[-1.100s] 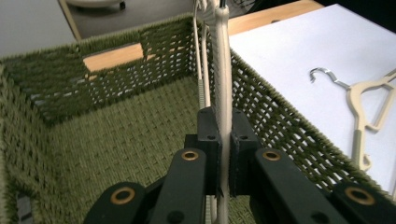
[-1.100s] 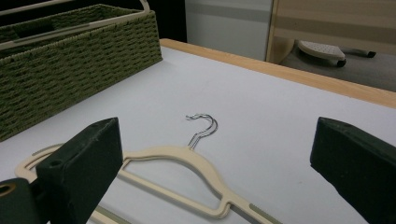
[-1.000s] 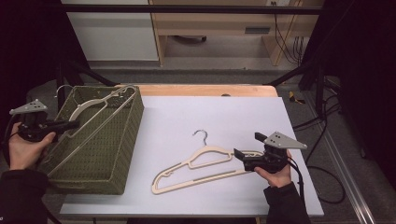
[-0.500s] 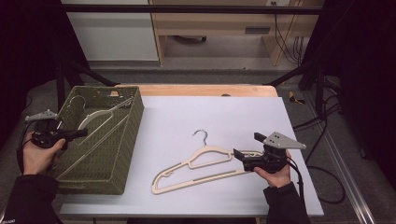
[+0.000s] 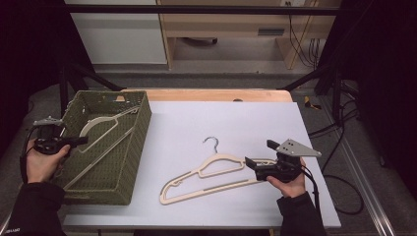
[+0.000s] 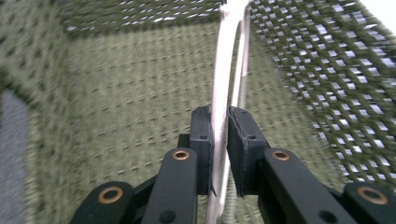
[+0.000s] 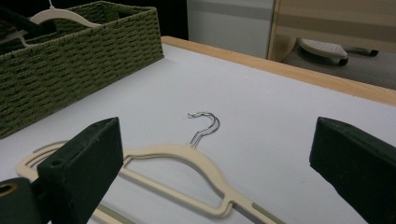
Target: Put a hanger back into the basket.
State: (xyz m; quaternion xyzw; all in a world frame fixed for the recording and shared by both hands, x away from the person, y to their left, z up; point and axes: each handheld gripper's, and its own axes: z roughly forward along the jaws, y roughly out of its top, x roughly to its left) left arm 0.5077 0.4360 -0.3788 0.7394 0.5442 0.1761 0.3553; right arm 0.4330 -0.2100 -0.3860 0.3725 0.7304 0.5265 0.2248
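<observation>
Right gripper: nearest the person, held low over the worktop's near right part; jaws stand wide apart with nothing between them, aimed at the free hanger.
Free hanger: cream, lying flat on the worktop just beyond those jaws, its metal hook pointing away toward the far edge.
Left gripper: reaching over the basket's left wall; its jaws have just been easing open a little, yet in the left gripper view the pads sit close on either side of the second hanger's thin arm and look to be touching it.
Second hanger: cream, inside the basket, leaning from floor to rim at the far right corner.
Basket: green woven, on the worktop's left, open-topped, well apart from the free hanger.
Risk, left: if the jaws part while the hanger leans, it may slide or tip, and its far end resting on the rim could spill over the wall.
Risk, right: a flat thin hanger gives the jaws little to bite, so it may skid toward the near edge.
Risk, hooks: a hook could snag the weave.
Open room: broad bare worktop between basket and free hanger and out to the far wooden edge; the near and right edges lie close to the right hand.
</observation>
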